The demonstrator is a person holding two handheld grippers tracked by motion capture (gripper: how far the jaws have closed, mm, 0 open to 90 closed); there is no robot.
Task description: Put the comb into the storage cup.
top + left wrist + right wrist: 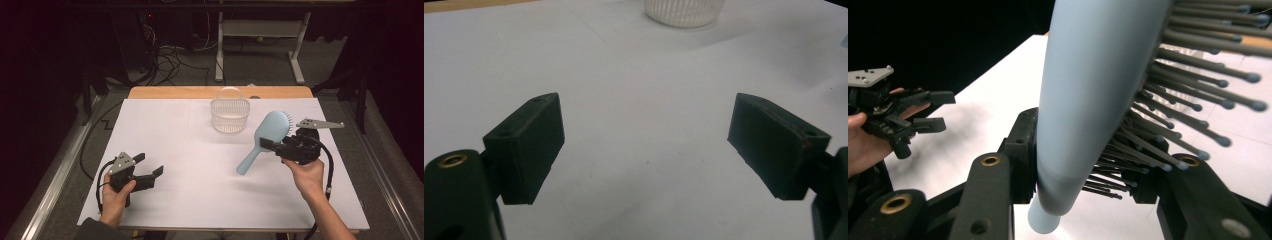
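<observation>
Nearest the lens in the right gripper view: pale blue brush [1088,100], clamped at the lower head between the black jaws of the right gripper [1088,185], one jaw on the smooth back, the other among the bristles. Seen from above, brush [265,137] lifted off the white table [200,200], handle slanting down and left, just right of the basket [230,115]. Left gripper [150,169] near the front left, jaws wide apart, nothing between them.
</observation>
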